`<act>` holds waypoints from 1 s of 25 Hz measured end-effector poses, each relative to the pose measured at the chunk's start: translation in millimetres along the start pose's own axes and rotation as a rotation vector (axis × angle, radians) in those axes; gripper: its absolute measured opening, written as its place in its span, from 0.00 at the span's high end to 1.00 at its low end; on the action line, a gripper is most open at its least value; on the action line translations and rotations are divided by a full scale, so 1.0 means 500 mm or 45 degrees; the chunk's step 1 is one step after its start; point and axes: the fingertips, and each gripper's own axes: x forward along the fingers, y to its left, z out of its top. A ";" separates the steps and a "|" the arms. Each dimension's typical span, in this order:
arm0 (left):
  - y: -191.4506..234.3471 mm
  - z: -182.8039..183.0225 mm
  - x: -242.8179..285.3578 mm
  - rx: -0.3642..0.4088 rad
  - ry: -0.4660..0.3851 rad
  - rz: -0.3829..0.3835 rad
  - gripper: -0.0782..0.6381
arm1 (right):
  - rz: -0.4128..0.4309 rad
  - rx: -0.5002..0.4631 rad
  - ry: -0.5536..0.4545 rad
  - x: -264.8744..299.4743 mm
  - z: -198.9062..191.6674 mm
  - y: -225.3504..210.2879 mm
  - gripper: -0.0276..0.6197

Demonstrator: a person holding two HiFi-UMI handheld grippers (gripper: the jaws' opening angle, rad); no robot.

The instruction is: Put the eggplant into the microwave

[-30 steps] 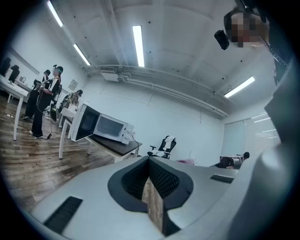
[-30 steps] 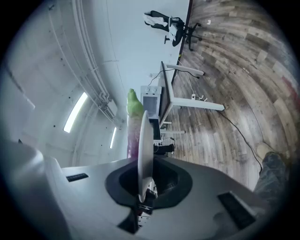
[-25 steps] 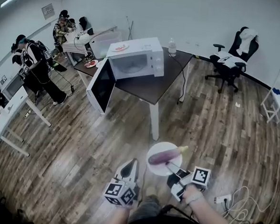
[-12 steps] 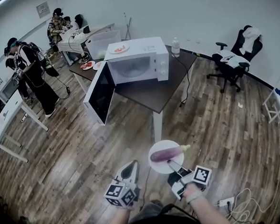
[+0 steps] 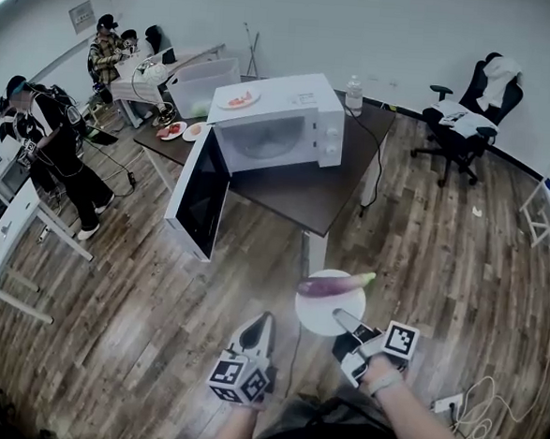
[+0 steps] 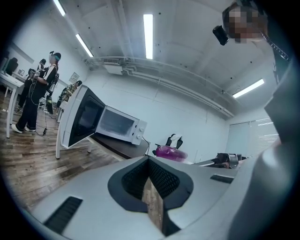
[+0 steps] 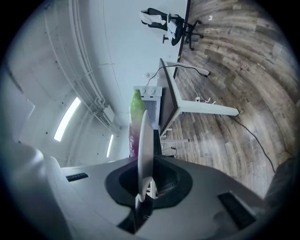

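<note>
A purple eggplant (image 5: 332,285) with a green stem lies on a white plate (image 5: 327,315), near the plate's far rim. My right gripper (image 5: 344,320) is shut on the plate's near edge and holds it about level above the wood floor. In the right gripper view the plate (image 7: 144,146) stands edge-on between the jaws, with the eggplant (image 7: 134,118) behind it. My left gripper (image 5: 260,322) hangs beside it on the left, shut and empty. The white microwave (image 5: 282,125) stands ahead on a dark table (image 5: 300,195), its door (image 5: 199,197) swung wide open. The left gripper view also shows the microwave (image 6: 120,125).
A plate of red food (image 5: 238,99) lies on top of the microwave and a water bottle (image 5: 353,95) stands behind it. Two people (image 5: 46,142) work at desks on the left. An office chair (image 5: 470,120) is at the back right, and cables (image 5: 474,399) trail over the floor at the right.
Both grippers and the plate have moved toward the table, so the microwave looks nearer. The eggplant now lies closer to the plate's far rim.
</note>
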 end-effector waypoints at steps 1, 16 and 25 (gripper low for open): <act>0.004 0.004 0.004 -0.002 -0.003 0.002 0.89 | -0.005 0.007 -0.005 0.006 0.007 -0.002 0.94; 0.104 0.036 0.099 -0.035 -0.024 0.090 0.89 | -0.008 -0.011 0.059 0.149 0.118 -0.004 0.94; 0.148 0.077 0.224 -0.036 -0.034 0.093 0.89 | 0.009 -0.031 0.136 0.261 0.190 0.010 0.94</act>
